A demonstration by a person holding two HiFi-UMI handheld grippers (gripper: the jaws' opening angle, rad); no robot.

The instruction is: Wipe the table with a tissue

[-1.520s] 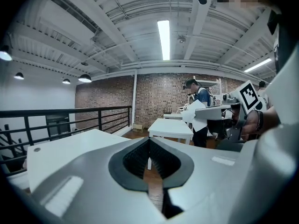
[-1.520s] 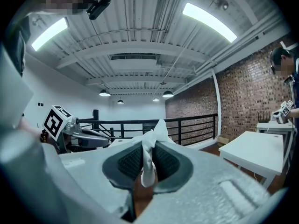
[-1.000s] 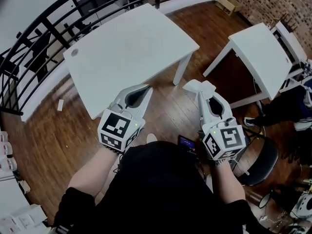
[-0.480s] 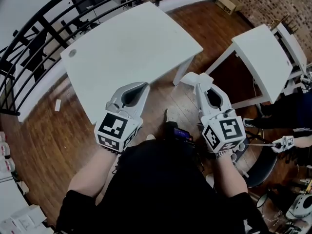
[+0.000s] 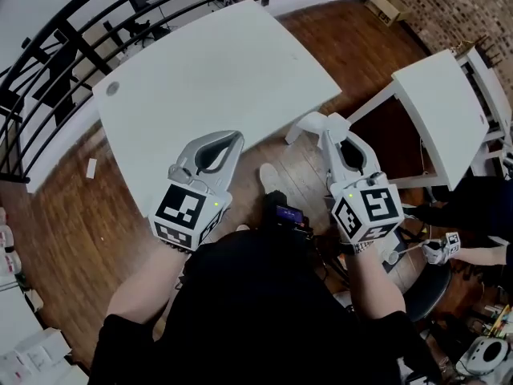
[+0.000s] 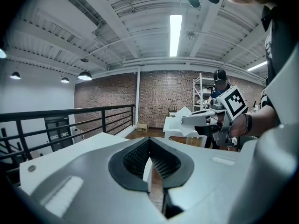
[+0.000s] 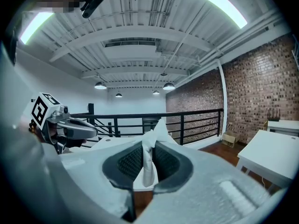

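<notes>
The big white table (image 5: 216,70) stands just ahead of me in the head view, with a small round mark (image 5: 111,89) near its left corner. My right gripper (image 5: 329,128) is shut on a crumpled white tissue (image 5: 314,123) and hovers beside the table's near right corner, above the wooden floor. In the right gripper view the tissue (image 7: 150,153) stands pinched between the pads. My left gripper (image 5: 233,139) is shut with nothing in it, its tips at the table's near edge. From the left gripper view, the right gripper (image 6: 187,121) and its tissue (image 6: 183,113) show to the right.
A second white table (image 5: 441,103) stands at the right. A black railing (image 5: 56,62) curves behind the big table. A cardboard box (image 5: 390,5) lies far back. At the lower right are a black stool (image 5: 425,283) and another person's hand (image 5: 481,255).
I have stepped closer: the big table fills more of the view, and both grippers have come up to its near edge. The right gripper still holds the tissue.
</notes>
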